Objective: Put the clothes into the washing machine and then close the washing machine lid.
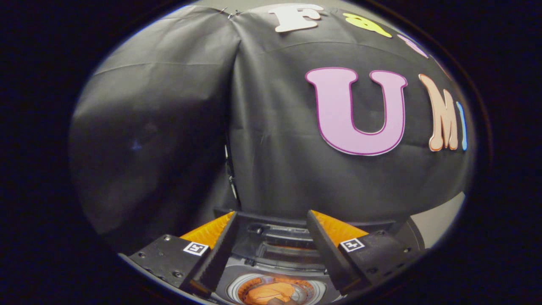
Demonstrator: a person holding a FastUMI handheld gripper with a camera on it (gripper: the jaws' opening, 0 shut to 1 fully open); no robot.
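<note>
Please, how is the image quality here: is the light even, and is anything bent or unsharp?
Gripper view: strong fisheye bending of the cloth wall; light dim and uneven, darker beside the open tool; the washing machine drum between the fingers glows brightly, slightly soft.

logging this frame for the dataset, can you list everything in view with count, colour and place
washing machine: one, dark grey top, below and between the fingers, just in front of the booth wall
drum opening: one, pale ring, low between the fingers
clothes: one bundle as far as shows, orange, inside the drum opening
booth wall: one, black cloth, beyond the machine
pale surface: one patch, off-white, beside the wall's lower edge past one finger
hand-held gripper: one, open, fingers spread above the machine, nothing between them
</note>
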